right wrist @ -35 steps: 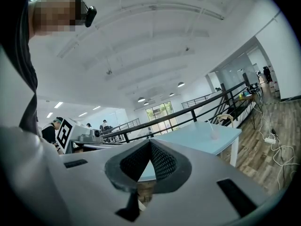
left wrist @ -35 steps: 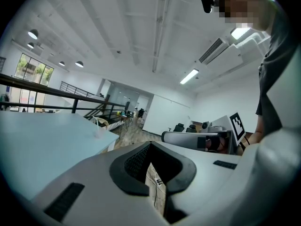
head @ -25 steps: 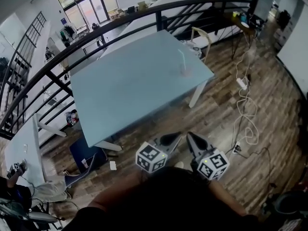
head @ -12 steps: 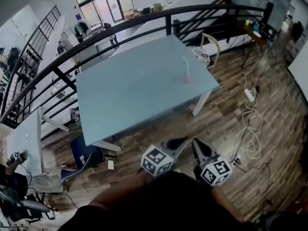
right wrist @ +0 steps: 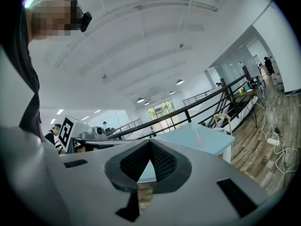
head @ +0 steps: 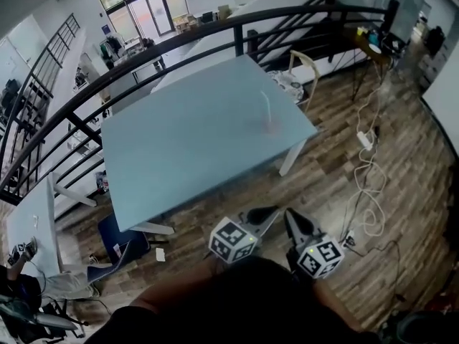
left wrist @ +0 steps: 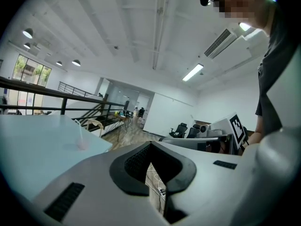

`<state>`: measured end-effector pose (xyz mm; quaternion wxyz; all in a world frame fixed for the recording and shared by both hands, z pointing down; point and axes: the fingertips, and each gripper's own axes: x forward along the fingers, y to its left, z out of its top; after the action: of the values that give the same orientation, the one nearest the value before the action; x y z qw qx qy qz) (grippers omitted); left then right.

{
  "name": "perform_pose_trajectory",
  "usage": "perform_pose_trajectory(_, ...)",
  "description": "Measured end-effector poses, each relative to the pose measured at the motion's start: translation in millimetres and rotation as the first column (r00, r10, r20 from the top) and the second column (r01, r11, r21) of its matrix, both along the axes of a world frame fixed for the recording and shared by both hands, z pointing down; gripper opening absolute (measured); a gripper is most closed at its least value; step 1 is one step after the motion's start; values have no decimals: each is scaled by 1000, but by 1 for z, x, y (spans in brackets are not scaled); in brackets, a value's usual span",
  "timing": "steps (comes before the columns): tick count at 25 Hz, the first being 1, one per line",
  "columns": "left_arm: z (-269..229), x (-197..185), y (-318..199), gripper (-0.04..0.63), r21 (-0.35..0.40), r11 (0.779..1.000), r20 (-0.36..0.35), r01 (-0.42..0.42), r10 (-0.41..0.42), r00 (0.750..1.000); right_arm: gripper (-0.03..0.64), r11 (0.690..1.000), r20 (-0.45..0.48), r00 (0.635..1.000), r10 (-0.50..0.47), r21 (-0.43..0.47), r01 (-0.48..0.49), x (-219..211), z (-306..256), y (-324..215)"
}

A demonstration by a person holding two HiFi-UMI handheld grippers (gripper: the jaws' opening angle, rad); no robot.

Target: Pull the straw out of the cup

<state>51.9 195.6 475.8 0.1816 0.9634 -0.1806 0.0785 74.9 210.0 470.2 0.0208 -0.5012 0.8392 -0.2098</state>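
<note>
A small clear cup [head: 271, 127] with a white straw [head: 265, 107] standing in it sits near the right edge of a pale blue table [head: 186, 142]. The cup [left wrist: 83, 145] shows faintly in the left gripper view, and the cup [right wrist: 202, 144] also appears in the right gripper view. Both grippers hang low in front of the person, well short of the table, over the wooden floor. My left gripper [head: 271, 209] and my right gripper [head: 289, 213] sit side by side. Their jaws are shut and hold nothing.
A black railing [head: 179, 38] runs behind the table. A pale wooden chair [head: 305, 67] stands at its far right corner. White cables and a power strip [head: 364, 140] lie on the floor at the right. A blue thing [head: 118, 236] lies by the table's near leg.
The head view has shifted a little, so the table and cup sit slightly further left and higher than half a second ago. Both grippers hold about the same place and stay shut.
</note>
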Motion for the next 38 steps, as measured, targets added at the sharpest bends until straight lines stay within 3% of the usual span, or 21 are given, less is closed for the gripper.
perform_pose_trajectory(11, 5, 9, -85, 11, -14, 999, -10, -47, 47, 999, 12, 998, -7, 998, 58, -17, -58, 9, 5, -81)
perform_pose_trajectory(22, -13, -23, -174, 11, 28, 995, -26, -97, 98, 995, 12, 996, -31, 996, 86, 6, -86, -26, -11, -171)
perform_pose_trajectory(31, -3, -48, -216, 11, 30, 992, -25, -126, 127, 992, 12, 995, -34, 995, 96, 4, -96, -53, -3, -213)
perform_pose_trajectory(38, 3, -51, -243, 11, 23, 995, -13, -102, 102, 995, 12, 997, -28, 997, 70, -19, -70, -56, 4, -240)
